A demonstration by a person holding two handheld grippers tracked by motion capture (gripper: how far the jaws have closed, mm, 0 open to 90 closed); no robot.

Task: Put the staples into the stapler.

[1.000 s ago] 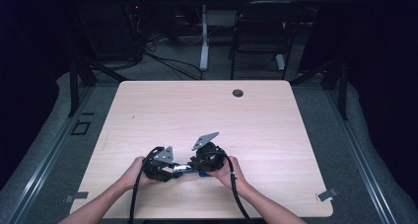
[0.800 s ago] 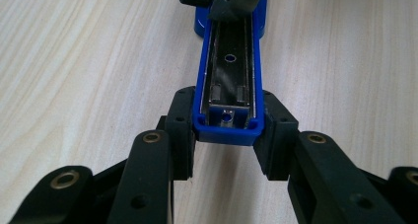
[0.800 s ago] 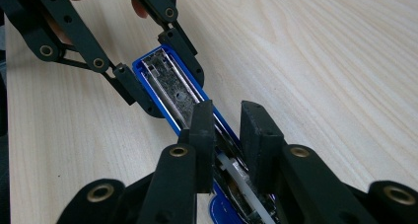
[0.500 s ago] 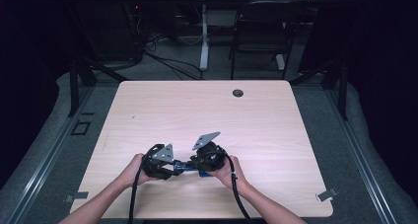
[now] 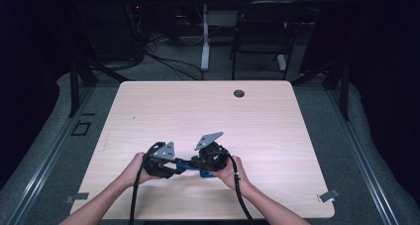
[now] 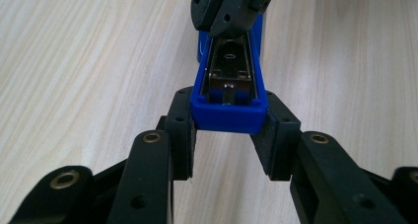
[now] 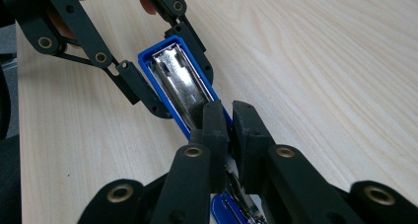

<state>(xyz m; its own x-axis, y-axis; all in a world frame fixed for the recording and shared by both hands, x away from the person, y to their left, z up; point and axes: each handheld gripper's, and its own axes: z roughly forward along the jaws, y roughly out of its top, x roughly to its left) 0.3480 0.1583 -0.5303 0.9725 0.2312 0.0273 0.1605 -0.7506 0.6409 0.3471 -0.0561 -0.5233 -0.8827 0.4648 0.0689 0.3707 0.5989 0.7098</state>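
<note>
The stapler (image 6: 227, 93) was a blue plastic one, lying opened out so that its shiny metal staple channel (image 7: 178, 88) faced up inside the blue rim. It sat low over the near middle of the pale wooden tabletop (image 5: 277, 121), stretched between the two tools; in the high view it showed as a short blue bar (image 5: 184, 163) bridging them.

The left tool (image 6: 227, 135) gripped one squared-off end of the stapler: its two black pads pressed against the opposite blue side walls, with the end wall crossing the gap between them. In the right gripper view the same tool (image 7: 165, 73) reached in from the upper left and clasped the far end of the blue body.

The right tool (image 7: 230, 123) had just been closing, and its pads stood almost together, with a narrow slit left between them. They met over the nearer part of the stapler, where the metal channel ran in under them; more blue plastic and metal showed below. What the pads actually pinched could not be made out.

In the high view both forearms came in from the bottom edge, the left hand (image 5: 136, 166) and the right hand (image 5: 233, 169) each wrapped around a tool body, the tools pointing inward at one another, cables trailing back toward the person.
</note>
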